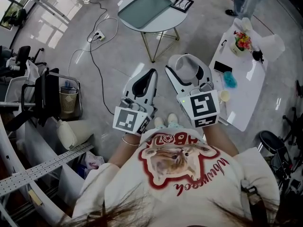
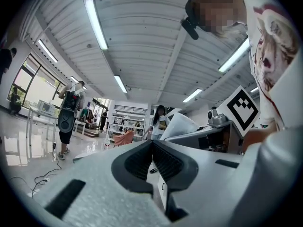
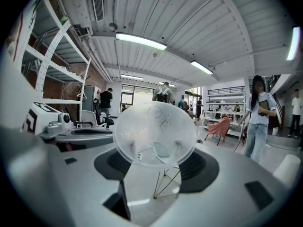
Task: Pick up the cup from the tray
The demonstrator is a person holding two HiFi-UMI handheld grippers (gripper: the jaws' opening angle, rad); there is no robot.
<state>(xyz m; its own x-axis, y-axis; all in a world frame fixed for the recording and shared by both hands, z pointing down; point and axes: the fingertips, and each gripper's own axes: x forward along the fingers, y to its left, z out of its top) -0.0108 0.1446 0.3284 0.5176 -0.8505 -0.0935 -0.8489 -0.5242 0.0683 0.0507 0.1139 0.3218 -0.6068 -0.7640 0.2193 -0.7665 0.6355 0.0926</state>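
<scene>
A translucent plastic cup (image 1: 186, 66) is held at chest height above the floor, its mouth facing the right gripper view's camera (image 3: 154, 132). My right gripper (image 1: 188, 71) is shut on it, one jaw on each side of its wall. My left gripper (image 1: 151, 74) is beside it on the left, jaws shut and empty (image 2: 151, 144). The grey-green tray (image 1: 144, 8) lies bare on the round white table (image 1: 142, 29) ahead, well beyond both grippers.
A black item (image 1: 182, 4) and a small box lie beside the tray. A long white table (image 1: 246, 91) at the right carries flowers, a phone and small things. A power strip with cables (image 1: 98, 34) lies on the floor. A chair and basket (image 1: 68, 100) stand at the left.
</scene>
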